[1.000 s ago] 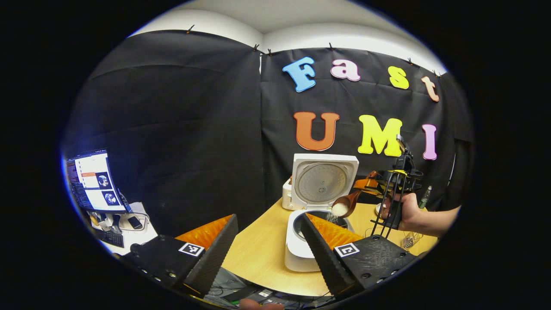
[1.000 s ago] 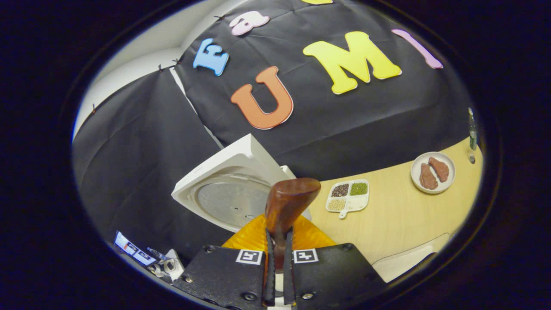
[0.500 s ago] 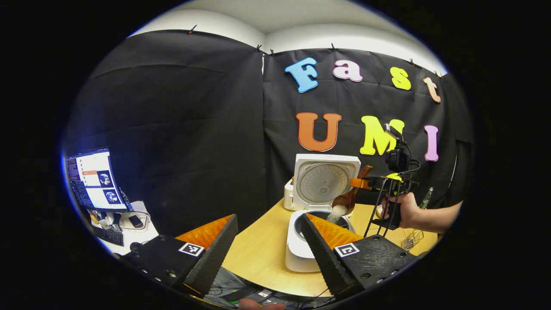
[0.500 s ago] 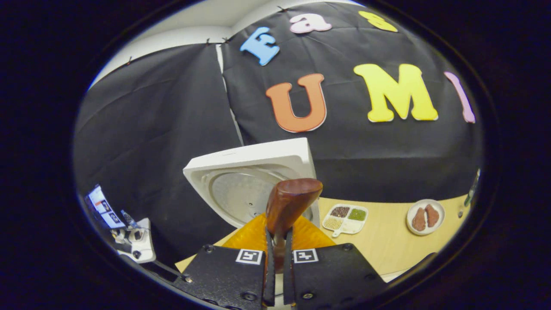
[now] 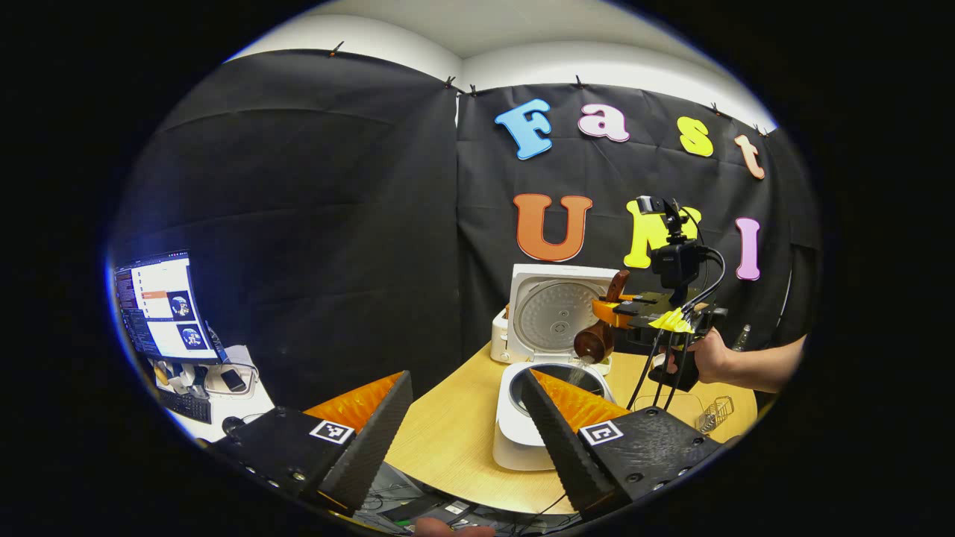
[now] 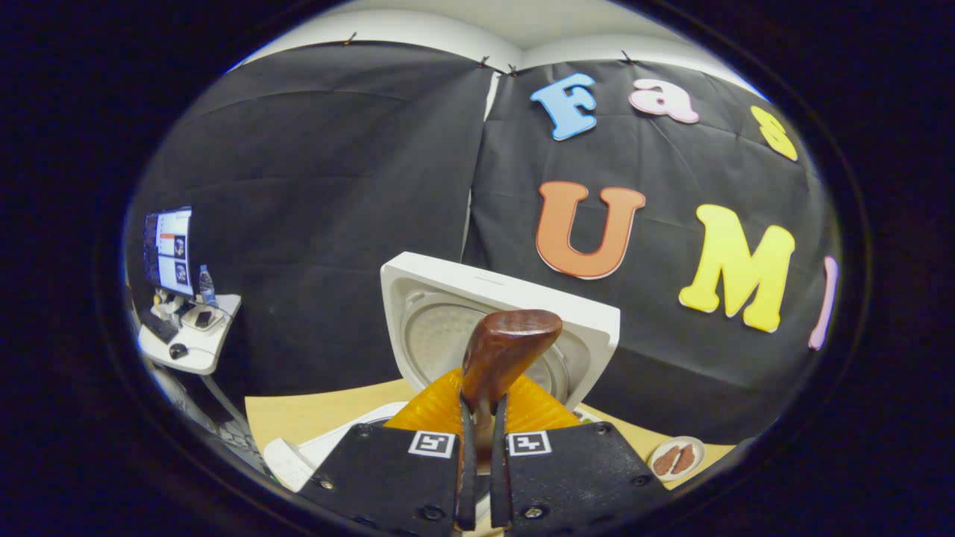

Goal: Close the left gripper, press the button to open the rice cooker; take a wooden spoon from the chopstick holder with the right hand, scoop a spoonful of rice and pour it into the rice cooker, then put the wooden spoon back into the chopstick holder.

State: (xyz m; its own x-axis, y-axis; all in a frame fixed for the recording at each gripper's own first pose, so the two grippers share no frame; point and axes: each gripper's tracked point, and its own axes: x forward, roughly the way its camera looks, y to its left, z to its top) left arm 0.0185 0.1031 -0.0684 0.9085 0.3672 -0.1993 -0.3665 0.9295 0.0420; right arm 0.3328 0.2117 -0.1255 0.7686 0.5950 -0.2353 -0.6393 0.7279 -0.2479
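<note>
**R gripper clamped on spoon over open cooker, L gripper idle & apart**

R gripper: your fingers are pinched tight on the wooden spoon, handle squeezed between both, no gap to speak of. In the right gripper view the spoon sticks up fwd from the fingers, bowl end at top, back of the bowl facing the cam. Behind it sits the raised lid of the rice cooker, inner metal plate partly hidden by the spoon.

From the left gripper view you get the side look: your R gripper is held up over the rice cooker, your hand on its grip. The spoon there hangs bowl-down, tipped steeply, just above the pot opening. A thin trickle of rice grains seems to be falling from bowl to pot, too small to be sure. Lid stands upright at the back, fully open.

L gripper: fingers wide apart, holding nothing, low at near edge of the table, cooker body just past the R-side finger.

Further out: wire chopstick holder on the table below your R hand. Plate with two brown pcs at bottom right of the right gripper view, on the table. Side desk w/ monitor off to the left, water bottle next to it, clutter on the desk.
</note>
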